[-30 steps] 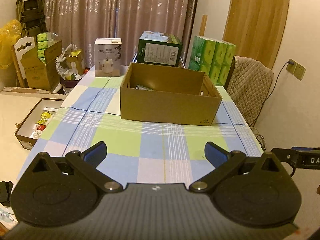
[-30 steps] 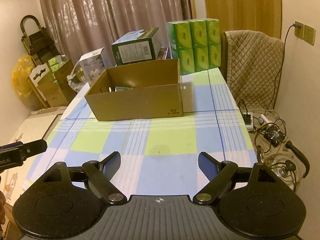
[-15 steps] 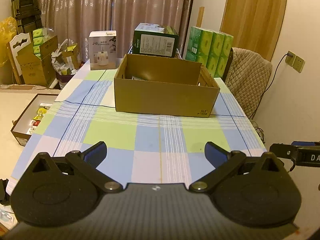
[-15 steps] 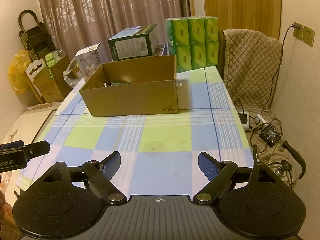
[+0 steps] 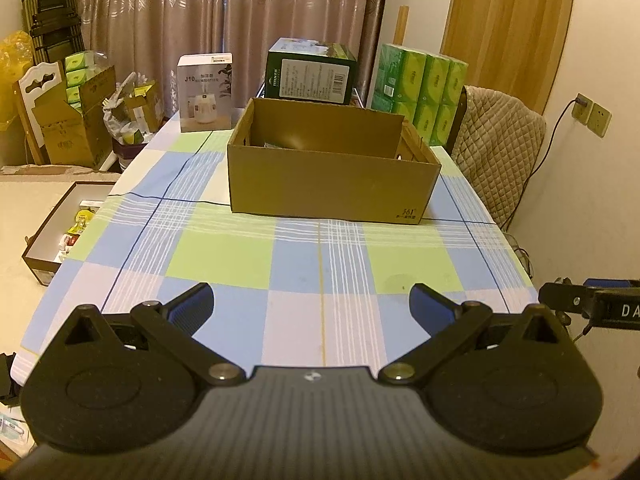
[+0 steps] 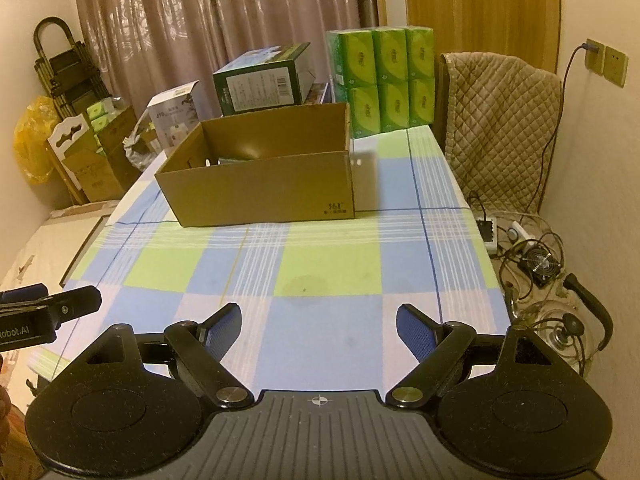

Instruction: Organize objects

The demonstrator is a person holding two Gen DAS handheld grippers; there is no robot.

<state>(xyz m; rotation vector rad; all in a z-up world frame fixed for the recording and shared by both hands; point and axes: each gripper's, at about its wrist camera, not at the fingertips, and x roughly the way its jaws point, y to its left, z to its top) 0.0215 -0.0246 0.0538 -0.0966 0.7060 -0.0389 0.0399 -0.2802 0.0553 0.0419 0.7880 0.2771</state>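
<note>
Two grippers, left gripper (image 5: 311, 306) and right gripper (image 6: 319, 324), both spread wide, empty, one cardboard box (image 5: 332, 176), six green tissue packs (image 6: 380, 80)

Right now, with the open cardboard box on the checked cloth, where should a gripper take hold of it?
Probably the cardboard box by its near long wall's top rim, from above: one of the fingers inside, one outside. The box is open-topped, thin-walled and looks wider than either gripper's open fingers could span.

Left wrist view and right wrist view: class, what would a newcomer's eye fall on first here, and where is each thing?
First, the open brown cardboard box in the middle of the checked tablecloth. Behind it stand a dark green carton and, at the far right corner, stacked bright green tissue packs. In the foreground, each hand-held gripper, left and right, is open and empty.
</note>
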